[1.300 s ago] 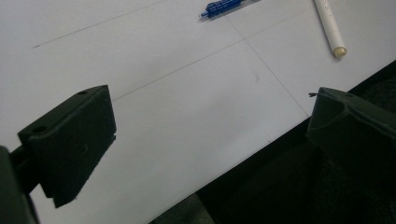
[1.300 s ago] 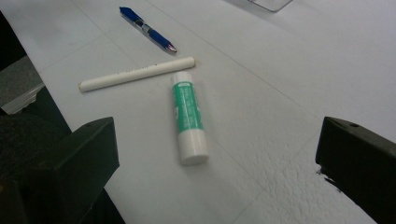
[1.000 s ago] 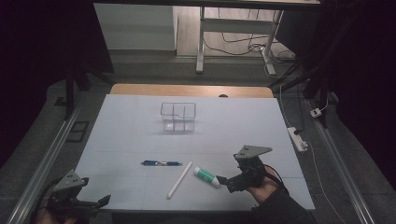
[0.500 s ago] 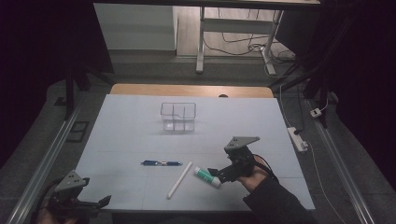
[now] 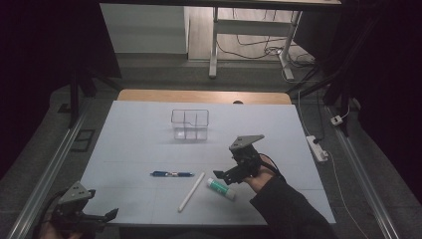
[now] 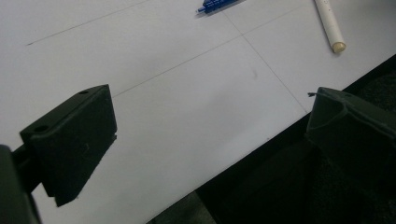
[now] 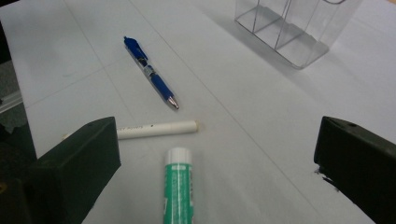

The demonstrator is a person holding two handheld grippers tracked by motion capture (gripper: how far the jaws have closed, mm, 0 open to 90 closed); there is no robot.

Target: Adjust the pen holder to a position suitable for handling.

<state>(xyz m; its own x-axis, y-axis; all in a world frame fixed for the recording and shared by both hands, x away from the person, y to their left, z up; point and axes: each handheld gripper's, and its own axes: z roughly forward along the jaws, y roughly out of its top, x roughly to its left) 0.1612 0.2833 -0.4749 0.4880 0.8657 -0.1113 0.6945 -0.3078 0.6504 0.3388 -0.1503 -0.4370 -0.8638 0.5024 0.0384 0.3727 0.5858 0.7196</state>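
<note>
A green and white glue stick (image 5: 222, 189) (image 7: 177, 191) lies on the white table (image 5: 144, 139). My right gripper (image 5: 223, 175) (image 7: 215, 177) hovers open just over its far end, jaws wide on either side. A white pen (image 5: 191, 191) (image 7: 156, 129) lies just left of the stick, and a blue pen (image 5: 171, 174) (image 7: 150, 72) farther left. A clear divided box (image 5: 189, 124) (image 7: 294, 28) stands empty at the middle back. My left gripper (image 5: 102, 216) (image 6: 210, 140) is open at the table's near left corner, empty, half over the edge.
A wooden strip (image 5: 204, 95) borders the table's far side. A power strip (image 5: 317, 148) and cables lie on the floor to the right. Metal rails (image 5: 45, 184) run along both sides of the table.
My right gripper has moved forward and left, from beside the glue stick to over its far end. The left gripper stays put.
</note>
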